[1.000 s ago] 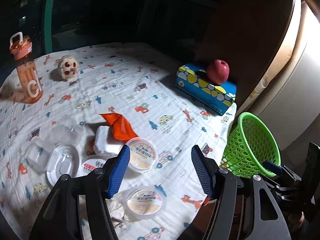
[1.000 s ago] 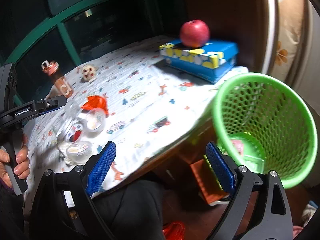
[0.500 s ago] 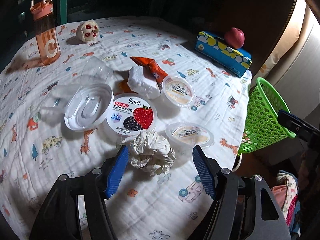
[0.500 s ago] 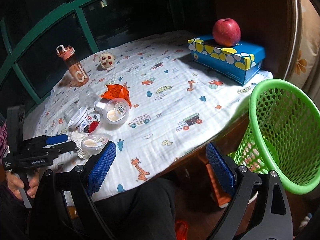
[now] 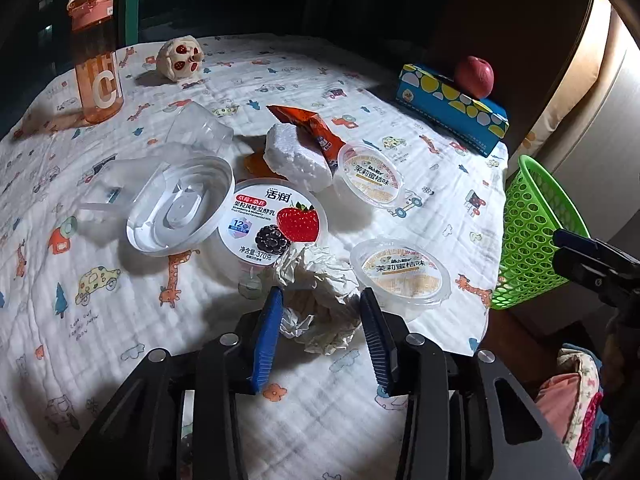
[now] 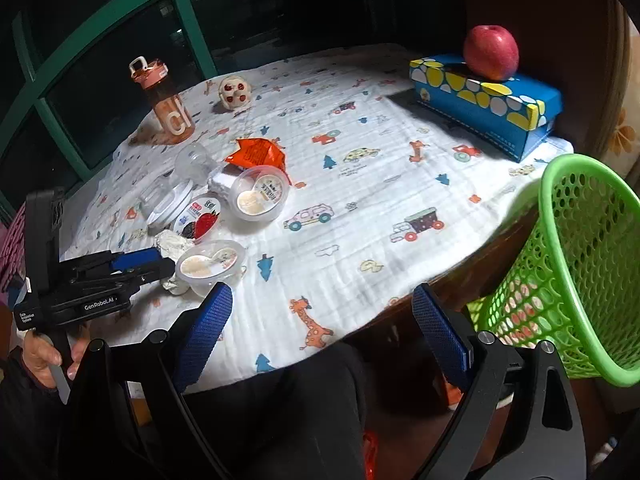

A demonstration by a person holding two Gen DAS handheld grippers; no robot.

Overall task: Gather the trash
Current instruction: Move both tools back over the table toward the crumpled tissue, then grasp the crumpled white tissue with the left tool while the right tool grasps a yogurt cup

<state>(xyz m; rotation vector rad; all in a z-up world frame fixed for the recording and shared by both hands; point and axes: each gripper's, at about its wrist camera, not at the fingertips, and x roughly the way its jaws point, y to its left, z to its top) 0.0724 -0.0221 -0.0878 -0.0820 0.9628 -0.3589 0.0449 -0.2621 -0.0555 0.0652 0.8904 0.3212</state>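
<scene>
Trash is nearly all on the table: the crumpled paper ball [image 5: 318, 300] sits low in the middle of the left wrist view, right between the blue pads of the left gripper [image 5: 320, 320], whose jaws are closing on it now. Whether the pads already press the paper is hard to call from here; they look just shy of it.

Behind the ball, toward mid-frame, wait the yogurt tub [image 5: 274, 226] with the strawberry label, two pudding cups [image 5: 370, 178] [image 5: 402, 270], a clear plastic lid [image 5: 180, 208], a white foam chunk [image 5: 298, 158] and an orange wrapper [image 5: 310, 126]. None of that has been picked up.

Over in the right wrist view, the right gripper [image 6: 320, 332] hangs at the bottom of the frame with its jaws spread wide and nothing between them. The green basket [image 6: 568, 264] stands at the right edge, off the side of the table. Something pinkish shows through its mesh low down, so a piece or two may already be in, though that is unclear.

My read: early days. One grab under way, and at least six pieces left to go into the basket.

The water bottle [image 5: 94, 60], apple [image 6: 491, 52] and blue box [image 6: 484, 102] look like keepers.
</scene>
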